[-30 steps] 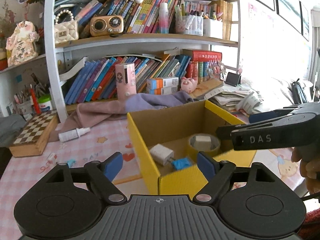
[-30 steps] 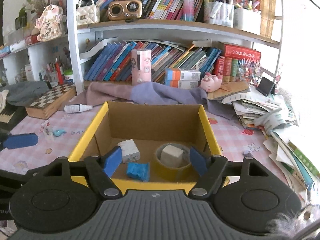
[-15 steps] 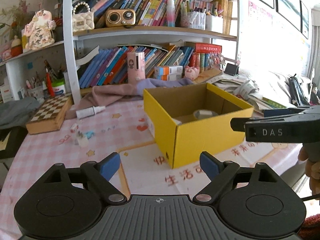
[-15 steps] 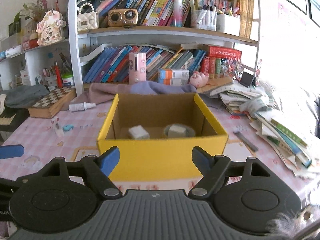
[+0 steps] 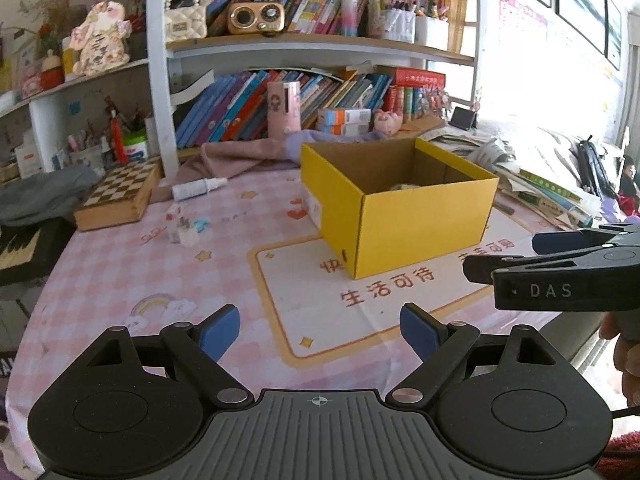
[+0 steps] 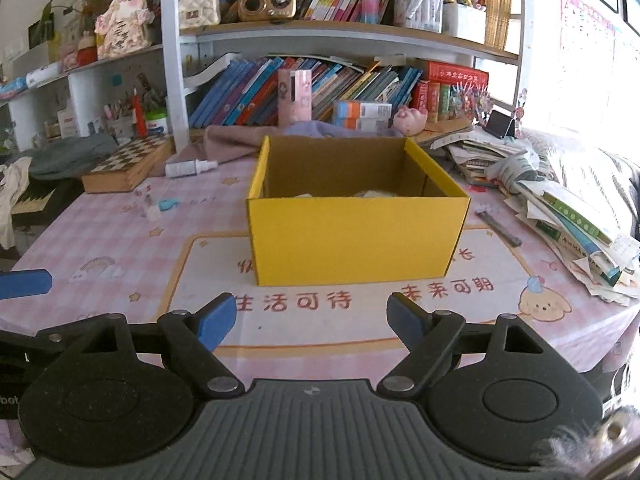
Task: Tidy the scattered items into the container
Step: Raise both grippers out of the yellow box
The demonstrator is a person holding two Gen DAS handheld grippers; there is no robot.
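Both grippers hang low at the near table edge, empty. Left gripper [image 5: 320, 330]: jaws spread wide, nothing between the blue pads. Right gripper [image 6: 312, 316]: same, jaws apart and bare. In the left view the right gripper shows side-on at 3 o'clock.

Box [image 6: 356, 236] sits dead ahead of the right gripper at 12 o'clock, and at about 1 o'clock from the left one. Its open top faces up, and pale things barely show over the front wall; they cannot be identified.

Leftover clutter lies past the box's left side: a small bottle cluster [image 5: 182, 230] with a teal bit [image 5: 201, 224] just beside it, at about 11 o'clock from the left gripper, 10 to 11 o'clock from the right. Further back a dropper bottle [image 5: 198, 188] lies on its side, long axis running roughly 9-to-3, nozzle toward 3, near the chessboard [image 5: 120, 196]. A dark pen [image 6: 498, 226] lies right of the box at 1 o'clock from the right gripper, axis running from near right to far left.

Judgement: the left gripper is nearer the cluster and dropper; the right is nearer the pen. The task looks partly done.
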